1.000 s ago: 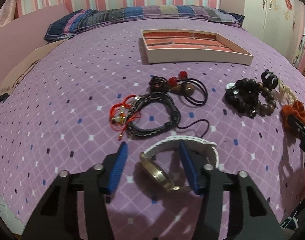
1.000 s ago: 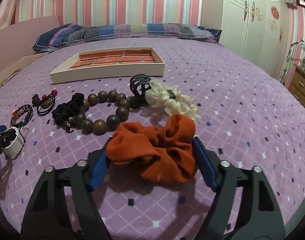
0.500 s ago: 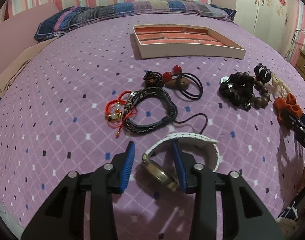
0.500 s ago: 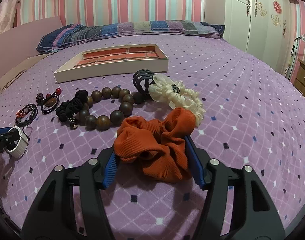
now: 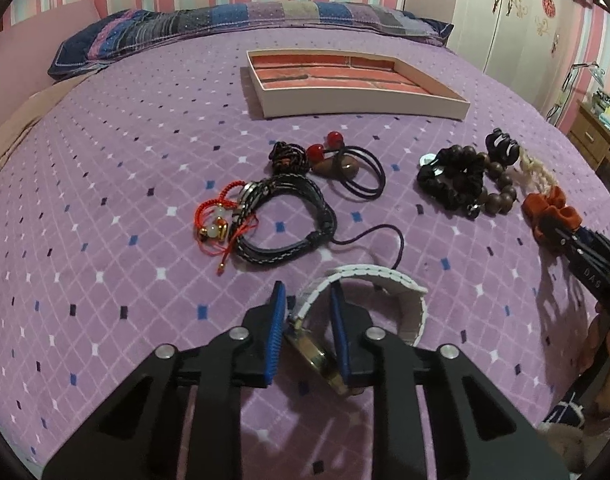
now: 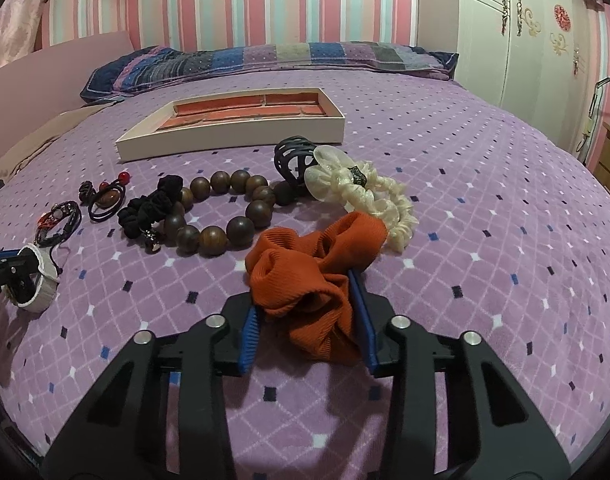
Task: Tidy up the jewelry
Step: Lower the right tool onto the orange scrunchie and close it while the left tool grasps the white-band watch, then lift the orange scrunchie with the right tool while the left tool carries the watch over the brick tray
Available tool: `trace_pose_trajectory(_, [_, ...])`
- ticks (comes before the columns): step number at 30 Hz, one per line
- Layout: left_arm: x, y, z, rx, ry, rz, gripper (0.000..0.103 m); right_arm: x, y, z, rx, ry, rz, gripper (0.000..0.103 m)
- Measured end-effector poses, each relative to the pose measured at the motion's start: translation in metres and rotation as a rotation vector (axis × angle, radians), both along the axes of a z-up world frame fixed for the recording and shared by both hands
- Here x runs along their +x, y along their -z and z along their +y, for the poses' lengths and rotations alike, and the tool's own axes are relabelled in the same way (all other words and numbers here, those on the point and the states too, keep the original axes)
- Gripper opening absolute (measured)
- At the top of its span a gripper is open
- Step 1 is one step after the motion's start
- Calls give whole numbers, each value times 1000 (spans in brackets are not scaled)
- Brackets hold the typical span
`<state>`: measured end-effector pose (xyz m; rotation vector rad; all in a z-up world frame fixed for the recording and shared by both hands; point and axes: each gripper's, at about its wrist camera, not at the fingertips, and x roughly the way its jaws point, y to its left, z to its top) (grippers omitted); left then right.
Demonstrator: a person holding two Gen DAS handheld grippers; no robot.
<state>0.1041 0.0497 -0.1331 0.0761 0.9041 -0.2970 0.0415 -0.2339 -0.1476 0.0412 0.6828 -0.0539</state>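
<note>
A white-strapped watch point(image 5: 385, 276) with a brass-coloured case lies on the purple bedspread. My left gripper point(image 5: 307, 292) is closing, and its blue pads touch the watch on both sides near the case. In the right wrist view an orange scrunchie point(image 6: 305, 268) bunches up between the pads of my right gripper point(image 6: 305, 296), whose jaws are closing and squeezing it. A cream tray point(image 5: 357, 98) with a brick-red floor lies farther up the bed, with nothing in it.
Between grippers and tray lie a red cord bracelet point(image 5: 213, 216), a black braided bracelet point(image 5: 297, 220), hair ties with red beads point(image 5: 345, 164), a wooden bead bracelet point(image 6: 213, 236), a black scrunchie point(image 6: 153, 208), a cream scrunchie point(image 6: 369, 200) and a black claw clip point(image 6: 293, 156). Pillows line the headboard.
Both grippers have narrowed. The left pads came in from either side of the watch onto it. The right pads closed in and bunched the orange scrunchie upward.
</note>
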Motion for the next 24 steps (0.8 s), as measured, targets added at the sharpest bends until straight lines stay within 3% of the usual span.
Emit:
trace_pose_trajectory(4, [-6,-7,-1,20,-14,-25,8,-3,-1,-1,12,-2,-6,31])
trace_pose_trajectory(24, [-25,-40,-15,49,-58,-116,8,-20,-26,-5,25,-14,-57,26])
